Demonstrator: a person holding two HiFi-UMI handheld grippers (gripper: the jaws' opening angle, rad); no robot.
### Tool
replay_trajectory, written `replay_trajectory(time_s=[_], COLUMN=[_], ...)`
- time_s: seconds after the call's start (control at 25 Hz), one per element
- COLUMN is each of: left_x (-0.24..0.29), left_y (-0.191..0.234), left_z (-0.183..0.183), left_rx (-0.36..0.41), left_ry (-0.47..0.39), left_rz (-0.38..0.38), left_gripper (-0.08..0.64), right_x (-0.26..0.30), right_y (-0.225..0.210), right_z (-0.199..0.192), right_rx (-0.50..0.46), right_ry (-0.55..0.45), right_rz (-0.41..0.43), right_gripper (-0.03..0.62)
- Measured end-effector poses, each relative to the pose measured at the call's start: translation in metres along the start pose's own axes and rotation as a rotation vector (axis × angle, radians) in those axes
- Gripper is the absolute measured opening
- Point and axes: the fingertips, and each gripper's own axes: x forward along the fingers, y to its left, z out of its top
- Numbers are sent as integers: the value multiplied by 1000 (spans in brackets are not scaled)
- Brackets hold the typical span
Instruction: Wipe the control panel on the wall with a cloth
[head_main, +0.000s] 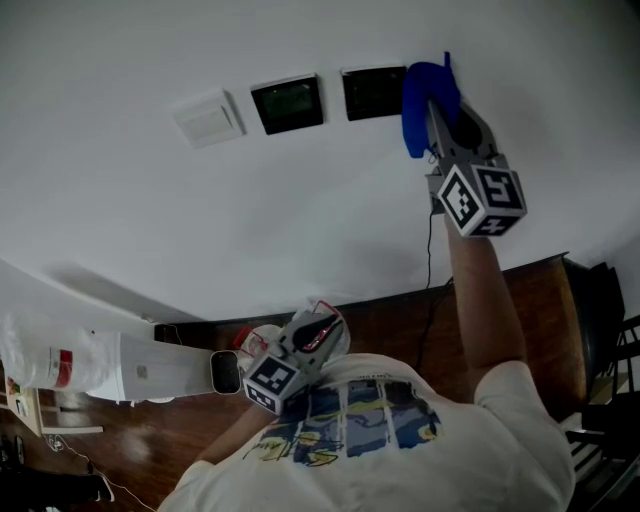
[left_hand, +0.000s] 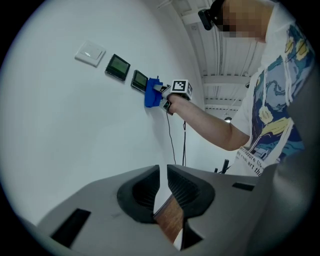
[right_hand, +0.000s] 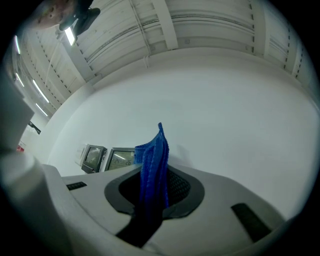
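White wall (head_main: 320, 220) fills most of the head view. The ribbed ceiling shows only in the gripper views. Person's white T-shirt with blue print (head_main: 370, 430) is cut off at the bottom edge. Dark wood floor (head_main: 520, 310) runs below the wall; black furniture at the far right is cropped and too dim to identify. A white unit (head_main: 110, 365) lies along the floor at left, kind unclear. Right gripper (head_main: 445, 118) is raised on an outstretched arm, marker cube facing the camera, and its jaws are clenched on the blue cloth (head_main: 428, 95). In the right gripper view (right_hand: 155, 192) the cloth (right_hand: 154, 165) is pinched upright between the pads with a thin loop at its top, and its lower end is lost in shadow. The cloth sits against the wall at the right edge of the right-hand control panel (head_main: 373, 92), covering that edge in the head view. Whether it presses on the panel face cannot be told. From the left gripper view the cloth (left_hand: 152, 93) lies just beside the nearer panel (left_hand: 139, 80). Left gripper (head_main: 315, 335) is held low by the chest; jaws (left_hand: 163, 182) drawn nearly together, only a slit between, nothing in them. A second dark panel (head_main: 288, 103) is to the left, then a white switch plate (head_main: 208, 118). Screen text is unreadable. A thin black cable (head_main: 430, 250) drops down the wall, its top hidden behind the right gripper.
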Motion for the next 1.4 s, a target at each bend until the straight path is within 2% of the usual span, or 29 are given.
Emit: replay_trajectory(time_s=[0.24, 0.4, 0.52, 0.64, 0.72, 0.84, 1.12, 1.2, 1.4], left_x=[-8, -11, -15, -20, -21, -23, -49, -54, -59], left_y=[1, -2, 2, 3, 1, 0, 16, 19, 25], left_z=[-2, -8, -8, -9, -11, -15, -14, -16, -17], left_rx=[-6, -19, -20, -26, -43, -28, -41, -55, -27], left_ry=[-2, 18, 16, 8, 16, 31, -6, -7, -10], left_rz=[55, 60, 79, 112, 102, 84, 173, 178, 176], left_gripper=[44, 45, 46, 46, 46, 45, 46, 46, 46], right_x=[-2, -14, -21, -20, -14, 0, 39, 46, 57], right_y=[-8, 3, 33, 80, 112, 147, 197, 206, 215], right_z=[-5, 5, 19, 22, 18, 11, 3, 2, -4], right_rx=[13, 31, 27, 38, 43, 50, 63, 65, 46], right_ry=[8, -28, -63, -73, -66, -69, -66, -61, -57], right_rz=[-4, 26, 82, 183, 248, 308, 348, 352, 343], right_gripper=[92, 92, 92, 92, 92, 92, 92, 92, 92])
